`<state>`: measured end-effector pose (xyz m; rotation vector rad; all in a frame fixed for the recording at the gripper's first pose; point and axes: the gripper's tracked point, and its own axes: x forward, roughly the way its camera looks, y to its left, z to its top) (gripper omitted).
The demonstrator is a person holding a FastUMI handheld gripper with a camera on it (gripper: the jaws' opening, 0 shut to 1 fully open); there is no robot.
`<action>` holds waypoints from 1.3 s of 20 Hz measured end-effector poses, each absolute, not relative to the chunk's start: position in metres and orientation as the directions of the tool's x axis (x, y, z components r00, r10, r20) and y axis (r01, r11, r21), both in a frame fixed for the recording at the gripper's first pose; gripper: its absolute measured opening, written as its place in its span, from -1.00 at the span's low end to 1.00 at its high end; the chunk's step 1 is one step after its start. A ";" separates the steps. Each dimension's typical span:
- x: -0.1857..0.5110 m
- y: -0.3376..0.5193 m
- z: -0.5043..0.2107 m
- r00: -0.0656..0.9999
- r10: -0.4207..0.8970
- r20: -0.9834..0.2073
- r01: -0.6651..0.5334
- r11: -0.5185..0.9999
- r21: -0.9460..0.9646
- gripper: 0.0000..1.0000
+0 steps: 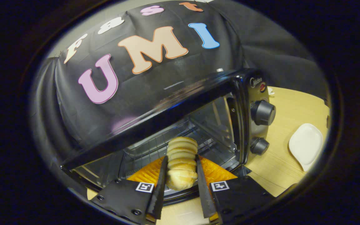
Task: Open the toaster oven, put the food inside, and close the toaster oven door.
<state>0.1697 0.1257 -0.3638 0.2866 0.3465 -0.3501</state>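
Holding the pale, ridged, spiral-shaped bread roll [181, 162] clamped between my fingers [162, 179], one pressing on each side of it, I had its far end already past the mouth of the black toaster oven [198, 103] and over the wire rack [155, 143] inside. The near end of the roll sat between the fingertips, above the oven's front lip. The oven's glass door [211, 170] lay dropped open under the roll, glowing orange on both sides of my fingers.

I judged the loading step to be under way: the roll was not yet set down. To do it well, I needed to carry the roll deeper along the rack's middle, keep it level and low so it cleared the oven's upper edge, then part the fingers only once it rested on the wires, and draw straight back so neither finger dragged it out.

Two dark round knobs [262, 112] sat on the oven's right panel. Beyond them, a white dish [306, 143] lay on the light wooden desk [277, 168].
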 end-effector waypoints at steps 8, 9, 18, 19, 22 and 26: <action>0.175 0.136 -0.357 0.912 -0.216 -0.349 0.298 0.933 0.202 0.68; 0.169 0.138 -0.354 0.915 -0.211 -0.345 0.288 0.938 0.193 0.78; 0.120 0.149 -0.337 0.944 -0.096 -0.317 0.154 0.975 0.162 0.99; 0.112 0.151 -0.335 0.946 -0.082 -0.312 0.139 0.976 0.165 0.99; 0.084 0.147 -0.332 0.953 -0.065 -0.297 0.111 0.984 0.141 0.99; 0.043 0.147 -0.343 0.948 -0.029 -0.317 0.073 0.989 0.130 0.99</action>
